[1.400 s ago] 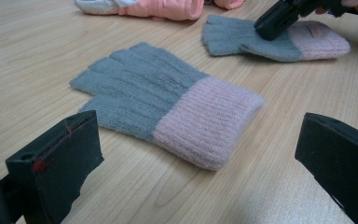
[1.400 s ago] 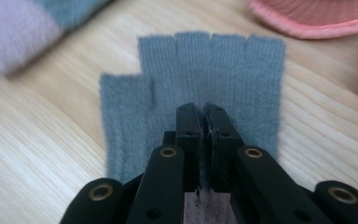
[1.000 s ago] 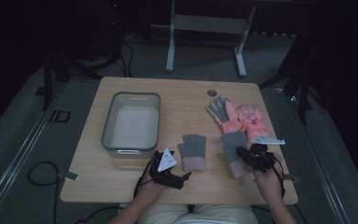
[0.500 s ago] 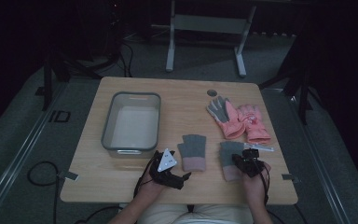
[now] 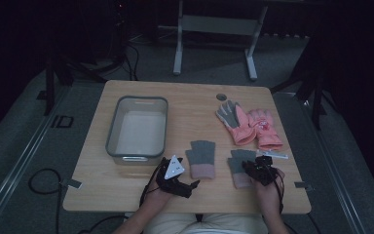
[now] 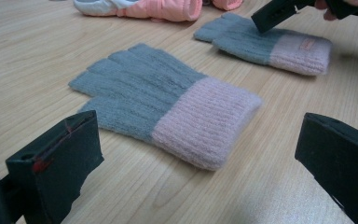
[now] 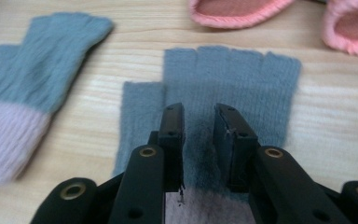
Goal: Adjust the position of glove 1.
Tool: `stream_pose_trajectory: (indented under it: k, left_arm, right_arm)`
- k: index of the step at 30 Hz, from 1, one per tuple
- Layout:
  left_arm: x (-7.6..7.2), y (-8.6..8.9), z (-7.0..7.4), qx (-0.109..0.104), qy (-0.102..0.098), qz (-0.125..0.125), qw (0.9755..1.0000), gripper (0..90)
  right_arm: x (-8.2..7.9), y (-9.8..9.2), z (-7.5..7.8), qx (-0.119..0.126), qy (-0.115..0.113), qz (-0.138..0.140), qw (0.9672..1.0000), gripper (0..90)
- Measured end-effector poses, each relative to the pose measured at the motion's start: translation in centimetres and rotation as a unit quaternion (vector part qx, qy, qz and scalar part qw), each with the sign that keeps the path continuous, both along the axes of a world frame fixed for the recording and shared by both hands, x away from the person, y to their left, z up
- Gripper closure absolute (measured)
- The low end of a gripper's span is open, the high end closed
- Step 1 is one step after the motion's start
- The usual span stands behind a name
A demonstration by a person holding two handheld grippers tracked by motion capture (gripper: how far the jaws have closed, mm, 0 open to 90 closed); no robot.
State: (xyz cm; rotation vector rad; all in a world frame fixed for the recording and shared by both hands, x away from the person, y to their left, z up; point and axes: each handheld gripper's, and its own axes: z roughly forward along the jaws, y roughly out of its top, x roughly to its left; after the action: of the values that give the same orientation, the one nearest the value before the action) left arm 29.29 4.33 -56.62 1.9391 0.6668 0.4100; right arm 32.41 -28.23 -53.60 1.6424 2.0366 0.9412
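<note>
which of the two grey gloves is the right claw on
The grey glove nearer the pink pair, on the person's right. The right claw sits over its palm; the other grey glove lies apart, in front of the left claw.

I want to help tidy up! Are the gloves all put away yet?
Not yet. The tray holds nothing so far. The right gripper, jaws just opened a little, sits over one grey glove. The other grey glove and the pink gloves lie on the table; the left gripper waits open.

Each black hand-held gripper has two blocky jaws, the right hand-held gripper (image 7: 199, 121) showing brass-ringed screw holes, the left hand-held gripper (image 5: 177, 178) a grey three-cornered plate and trailing black cable
</note>
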Motion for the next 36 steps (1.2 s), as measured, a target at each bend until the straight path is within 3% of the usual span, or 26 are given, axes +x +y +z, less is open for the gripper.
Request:
stream_pose_trajectory:
  k: [6,7,8,11,19,21,26,29,33,36]
  left_arm:
    - [0.0,0.0,0.0,0.000,-0.001,0.000,1.0000,0.0]
    - [0.0,0.0,0.0,0.000,-0.001,0.000,1.0000,0.0]
    - [0.0,0.0,0.0,0.000,-0.001,0.001,1.0000,0.0]
    - [-0.1,0.0,0.0,0.000,-0.004,0.001,1.0000,0.0]
    - [-0.1,0.0,0.0,0.000,-0.006,0.000,1.0000,0.0]
    - [-0.2,0.1,0.0,-0.004,-0.004,-0.004,1.0000,0.0]
    - [-0.1,0.1,0.0,-0.006,-0.003,-0.003,1.0000,0.0]
    - [-0.2,0.0,0.0,-0.004,-0.004,-0.003,1.0000,0.0]
    - [-0.2,0.0,0.0,-0.003,-0.004,-0.002,1.0000,0.0]
    - [-0.2,0.0,0.0,-0.003,-0.004,-0.001,1.0000,0.0]
  right_arm:
    - [0.7,-1.4,0.5,-0.035,-0.008,0.074,0.9966,65.5]
    - [0.7,-1.4,0.5,-0.035,-0.008,0.074,0.9966,65.5]
    - [1.0,-1.7,0.9,-0.058,-0.014,0.106,0.9926,64.2]
    - [1.2,-2.1,1.1,-0.088,-0.012,0.139,0.9862,63.3]
    - [2.1,-2.3,1.6,-0.088,0.006,0.200,0.9757,62.3]
    - [2.2,-2.1,1.4,-0.082,0.010,0.207,0.9748,62.3]
    - [2.3,-1.9,0.8,-0.102,0.013,0.211,0.9720,61.6]
    - [2.5,-2.0,-0.1,-0.104,0.028,0.208,0.9722,62.6]
    - [2.4,-2.2,-0.3,-0.094,0.024,0.202,0.9746,64.9]
    - [2.2,-2.1,-0.5,-0.096,0.013,0.195,0.9760,72.4]
